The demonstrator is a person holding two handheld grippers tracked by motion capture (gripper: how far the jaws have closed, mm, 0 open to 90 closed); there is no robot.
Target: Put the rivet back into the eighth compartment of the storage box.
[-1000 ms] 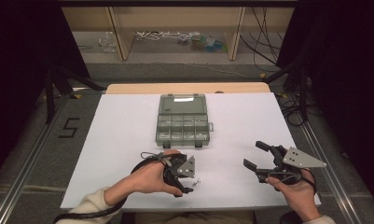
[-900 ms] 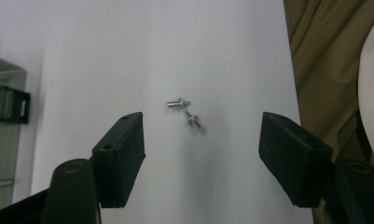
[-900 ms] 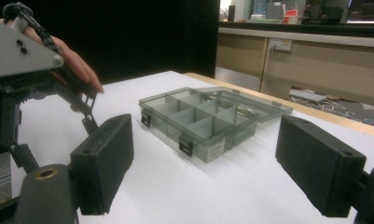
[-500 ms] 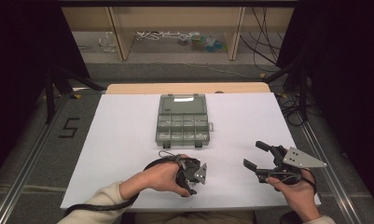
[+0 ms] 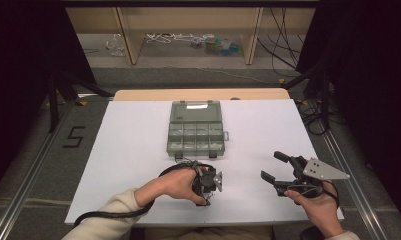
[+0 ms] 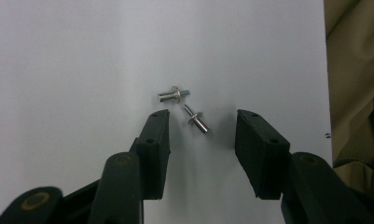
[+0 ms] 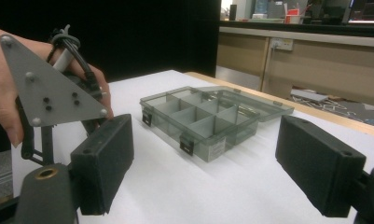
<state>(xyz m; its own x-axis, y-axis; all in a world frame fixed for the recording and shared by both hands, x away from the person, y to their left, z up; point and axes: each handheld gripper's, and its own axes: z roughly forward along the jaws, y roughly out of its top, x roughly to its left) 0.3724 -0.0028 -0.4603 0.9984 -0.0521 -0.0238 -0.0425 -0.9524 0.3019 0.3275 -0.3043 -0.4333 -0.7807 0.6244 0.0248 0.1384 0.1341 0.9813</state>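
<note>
Two small silver rivets lie on the white table (image 5: 128, 150). In the left gripper view, one rivet (image 6: 174, 95) lies just beyond the jaw tips and the other rivet (image 6: 197, 119) lies between them. My left gripper (image 6: 202, 123) points down at the table near its front edge and is open. Its jaws have just been closing around the nearer rivet, and the pads stand apart from it. In the high view the left gripper (image 5: 210, 186) is in front of the box. My right gripper (image 5: 271, 165) hovers wide open at the front right with nothing between its jaws (image 7: 203, 154).
A clear grey compartment box (image 5: 195, 127) sits open at the table's middle, its lid laid back, also seen in the right gripper view (image 7: 208, 121). A wooden strip (image 5: 203, 94) runs along the table's far edge. The left gripper's grey plate (image 7: 49, 93) is close to the right gripper.
My left hand has moved to the right and lower over the table's front, and its jaws have narrowed. The right hand and the box have stayed put.
</note>
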